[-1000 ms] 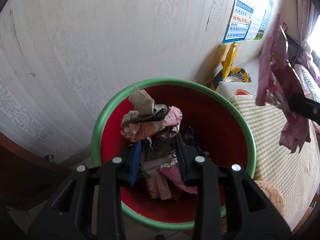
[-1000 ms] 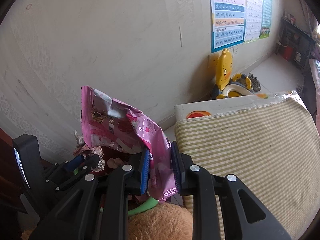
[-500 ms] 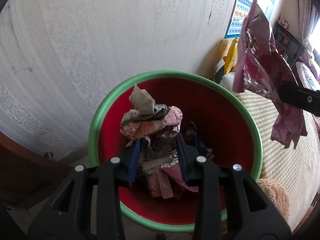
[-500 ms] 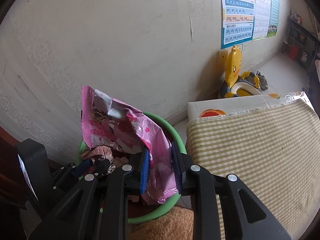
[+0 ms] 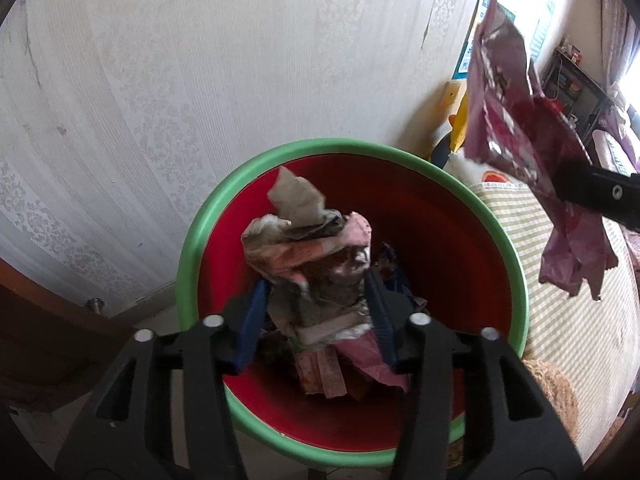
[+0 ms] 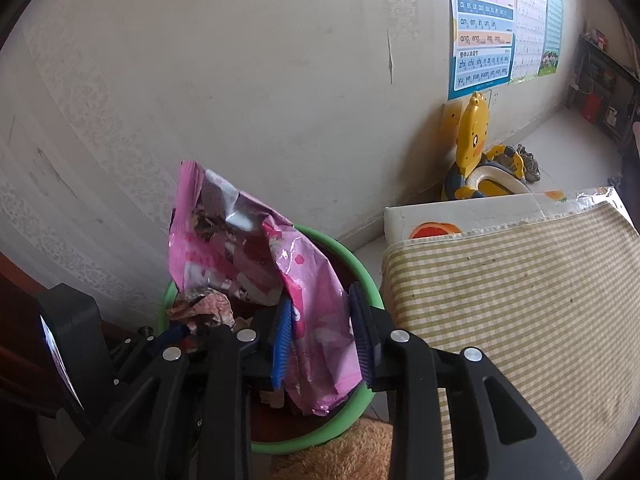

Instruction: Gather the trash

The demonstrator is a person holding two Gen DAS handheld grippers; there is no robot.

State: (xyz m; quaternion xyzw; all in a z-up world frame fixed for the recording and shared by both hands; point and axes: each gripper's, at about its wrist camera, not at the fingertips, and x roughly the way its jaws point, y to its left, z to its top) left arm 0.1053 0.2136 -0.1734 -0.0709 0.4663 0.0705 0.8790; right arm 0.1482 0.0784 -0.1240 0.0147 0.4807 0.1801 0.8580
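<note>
Pink wrapper (image 6: 280,280) hangs between the right gripper's (image 6: 322,332) just-parting jaws at twelve o'clock over the bucket (image 5: 516,280). Only the left view shows the bucket's red inside, where the left gripper (image 5: 316,320), jaws just widened, loosely straddles crumpled trash (image 5: 312,264); contact unclear.

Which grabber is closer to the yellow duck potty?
Right. The right gripper hangs over the bin's near rim, the yellow duck potty beyond it. The left gripper sits farther away, over the bin's middle.
</note>
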